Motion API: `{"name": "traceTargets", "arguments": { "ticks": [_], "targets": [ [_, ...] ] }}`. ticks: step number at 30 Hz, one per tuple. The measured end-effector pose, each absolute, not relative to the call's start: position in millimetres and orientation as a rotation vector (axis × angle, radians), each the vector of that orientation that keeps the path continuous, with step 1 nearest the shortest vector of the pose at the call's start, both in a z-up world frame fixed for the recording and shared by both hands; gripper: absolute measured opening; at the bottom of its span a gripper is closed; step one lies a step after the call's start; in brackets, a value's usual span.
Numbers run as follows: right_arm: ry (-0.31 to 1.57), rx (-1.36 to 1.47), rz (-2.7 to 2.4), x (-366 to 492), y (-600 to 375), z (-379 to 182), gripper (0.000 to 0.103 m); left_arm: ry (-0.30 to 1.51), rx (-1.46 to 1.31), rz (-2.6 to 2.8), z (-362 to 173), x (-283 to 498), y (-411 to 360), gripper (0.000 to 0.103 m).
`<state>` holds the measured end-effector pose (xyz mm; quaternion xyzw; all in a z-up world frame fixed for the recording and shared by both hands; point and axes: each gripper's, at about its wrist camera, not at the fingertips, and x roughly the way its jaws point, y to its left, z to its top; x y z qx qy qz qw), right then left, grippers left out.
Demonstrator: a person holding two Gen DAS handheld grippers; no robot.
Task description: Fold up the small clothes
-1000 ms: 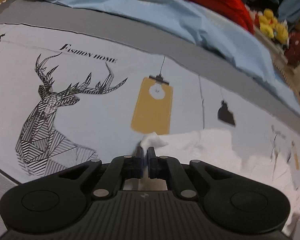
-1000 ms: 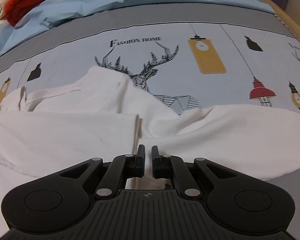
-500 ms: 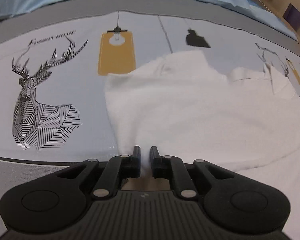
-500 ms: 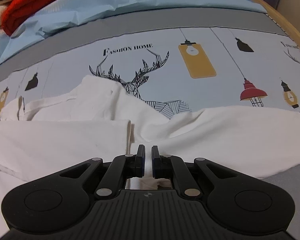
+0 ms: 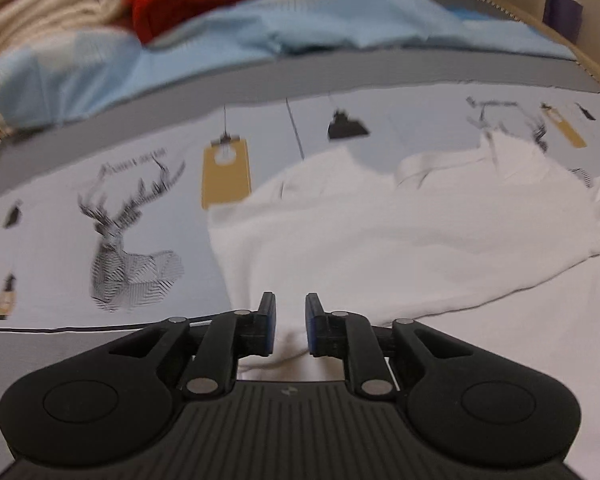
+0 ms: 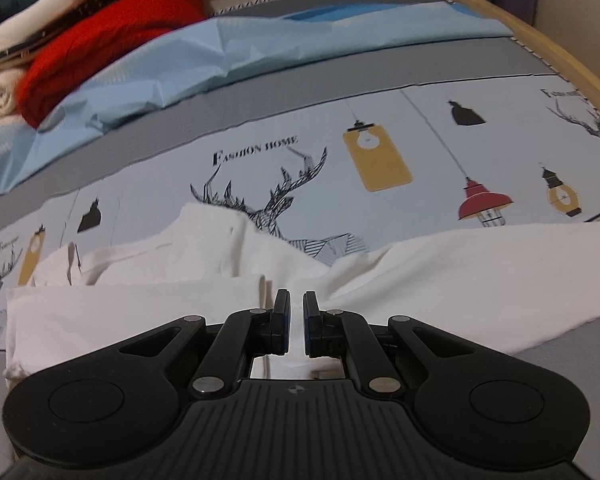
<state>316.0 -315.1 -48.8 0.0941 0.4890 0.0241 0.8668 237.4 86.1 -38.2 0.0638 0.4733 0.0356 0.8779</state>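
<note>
White cotton fills the near half of both views: a small white shirt [image 5: 400,240] lies spread on a printed bed sheet [image 5: 60,220], its collar end toward the far side and one part folded over the body. In the left wrist view the left gripper [image 5: 290,326] sits low at the shirt's near edge, its blue-padded fingers [image 5: 269,322] set a little apart with a ridge of white cloth lying in the gap; whether the pads touch that cloth cannot be told. In the right wrist view the right gripper [image 6: 296,326] is over the shirt [image 6: 460,272] beside the folded edge, fingers [image 6: 283,322] parted by a narrow slit with white fabric showing through it, and a pinch cannot be confirmed. Beyond the shirt lie a light blue cloth [image 6: 220,52] and a red knit [image 6: 112,36].
</note>
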Motion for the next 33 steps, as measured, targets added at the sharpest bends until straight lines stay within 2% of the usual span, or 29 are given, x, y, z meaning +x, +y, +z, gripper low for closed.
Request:
{"name": "traceTargets", "arguments": {
  "ticks": [1, 5, 7, 9, 17, 18, 19, 20, 26, 32, 33],
  "targets": [
    [1.016, 0.21, 0.049, 313.3, -319.0, -46.3, 0.007, 0.974, 0.134, 0.08, -31.0, 231.8, 79.0, 0.025],
    [0.993, 0.243, 0.04, 302.0, -334.4, -39.4, 0.011, 0.92, 0.12, 0.093, -7.0, 205.8, 54.8, 0.031],
    [0.98, 0.257, 0.028, 295.3, -343.4, -37.1, 0.015, 0.897, 0.078, 0.1, -0.5, 192.6, 43.5, 0.041],
    [0.966, 0.272, 0.014, 289.6, -353.0, -36.3, 0.015, 0.881, 0.036, 0.095, 1.1, 181.8, 33.0, 0.046],
    [0.827, 0.452, -0.199, 263.6, -444.4, -40.6, 0.014, 0.864, 0.059, 0.047, -10.0, 179.0, 8.1, 0.046],
    [0.795, 0.49, -0.244, 259.3, -461.6, -41.7, 0.01, 0.864, 0.052, 0.045, -10.8, 182.3, 10.6, 0.046],
    [0.755, 0.533, -0.294, 254.1, -481.0, -43.5, 0.0, 0.863, 0.045, 0.043, -11.2, 185.0, 12.3, 0.046],
    [0.717, 0.571, -0.349, 248.3, -499.9, -46.2, 0.0, 0.864, 0.039, 0.043, -12.0, 188.0, 13.5, 0.046],
    [0.565, 0.815, -0.592, 219.7, -584.2, -78.8, 0.001, 0.876, 0.036, 0.017, -16.7, 201.5, 12.8, 0.046],
    [0.587, 0.937, -0.654, 222.9, -629.4, -128.8, 0.009, 0.889, 0.033, 0.0, -20.9, 206.4, 14.4, 0.046],
    [0.606, 0.937, -0.67, 225.8, -633.7, -137.2, 0.014, 0.89, 0.036, -0.004, -21.5, 206.7, 14.8, 0.046]
  ]
}}
